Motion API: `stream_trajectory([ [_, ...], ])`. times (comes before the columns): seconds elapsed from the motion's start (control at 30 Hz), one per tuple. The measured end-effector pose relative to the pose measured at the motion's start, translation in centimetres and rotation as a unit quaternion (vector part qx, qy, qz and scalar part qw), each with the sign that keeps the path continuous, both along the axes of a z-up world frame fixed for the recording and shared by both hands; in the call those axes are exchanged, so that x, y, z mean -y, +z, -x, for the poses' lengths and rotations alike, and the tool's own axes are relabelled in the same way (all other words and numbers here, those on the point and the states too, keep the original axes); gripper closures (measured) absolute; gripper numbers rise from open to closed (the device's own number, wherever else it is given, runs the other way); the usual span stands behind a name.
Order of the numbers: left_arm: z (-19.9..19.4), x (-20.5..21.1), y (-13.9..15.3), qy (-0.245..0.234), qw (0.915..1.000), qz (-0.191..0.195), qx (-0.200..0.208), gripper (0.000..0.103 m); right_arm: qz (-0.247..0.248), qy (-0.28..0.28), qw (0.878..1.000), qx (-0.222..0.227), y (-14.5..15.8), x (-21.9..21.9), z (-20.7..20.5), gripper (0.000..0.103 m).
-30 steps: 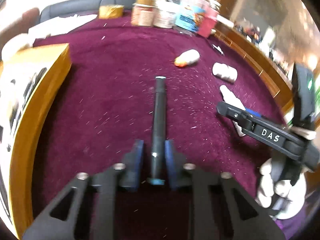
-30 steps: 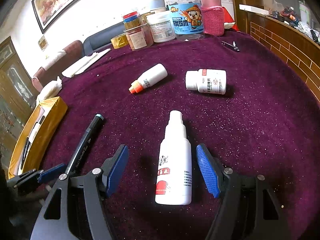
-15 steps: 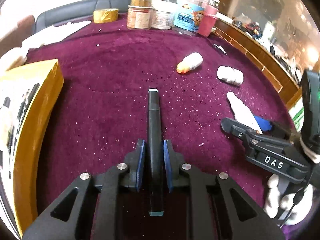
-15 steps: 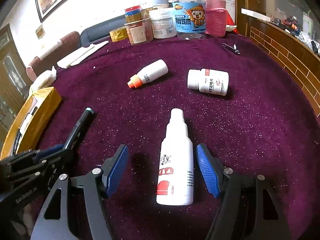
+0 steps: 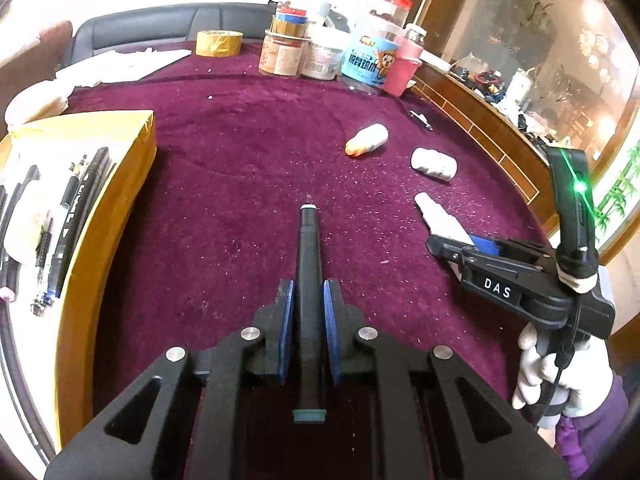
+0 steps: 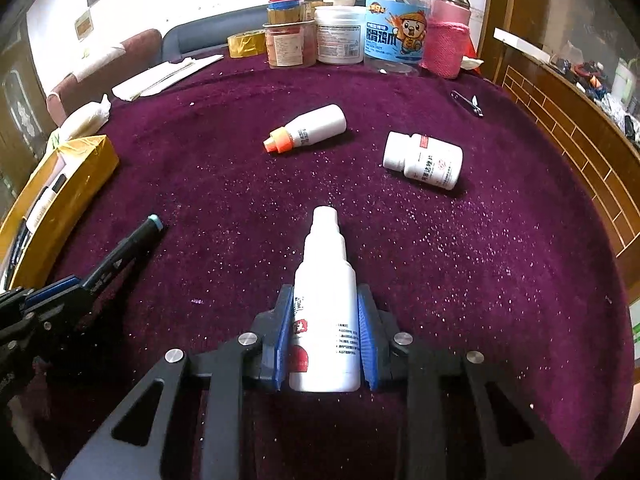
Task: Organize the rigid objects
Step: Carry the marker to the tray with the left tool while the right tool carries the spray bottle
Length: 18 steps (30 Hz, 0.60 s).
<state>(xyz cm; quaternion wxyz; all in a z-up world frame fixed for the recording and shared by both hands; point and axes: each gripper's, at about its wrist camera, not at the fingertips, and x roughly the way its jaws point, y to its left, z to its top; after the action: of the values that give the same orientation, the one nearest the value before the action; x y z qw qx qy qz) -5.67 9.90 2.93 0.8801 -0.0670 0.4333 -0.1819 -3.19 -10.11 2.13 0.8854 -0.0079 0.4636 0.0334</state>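
Black marker pen with teal cap [image 5: 308, 280] sits clamped in your left gripper [image 5: 308, 320]; your right gripper [image 6: 326, 336] squeezes the white plastic spray bottle [image 6: 326, 304].

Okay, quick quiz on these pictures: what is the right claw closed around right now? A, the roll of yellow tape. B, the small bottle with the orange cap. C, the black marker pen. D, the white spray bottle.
D: in the right wrist view the right claw has both blue pads pressed against the sides of the white spray bottle, while the black marker pen sits in the left claw.
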Motion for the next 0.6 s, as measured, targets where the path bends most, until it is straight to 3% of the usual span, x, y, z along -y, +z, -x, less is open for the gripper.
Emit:
stream_trajectory([
  [0.23,1.3,0.3,0.7,-0.004,0.9997,-0.015,0.018,0.091,-0.051,0.001,0.999,0.001,1.2,0.2,1.3,0.077],
  [0.6,3.7,-0.7,3.7,-0.002,0.9984,0.009,0.055,0.091,-0.116,0.041,0.992,0.020,3.4,-2.0,3.9,0.077],
])
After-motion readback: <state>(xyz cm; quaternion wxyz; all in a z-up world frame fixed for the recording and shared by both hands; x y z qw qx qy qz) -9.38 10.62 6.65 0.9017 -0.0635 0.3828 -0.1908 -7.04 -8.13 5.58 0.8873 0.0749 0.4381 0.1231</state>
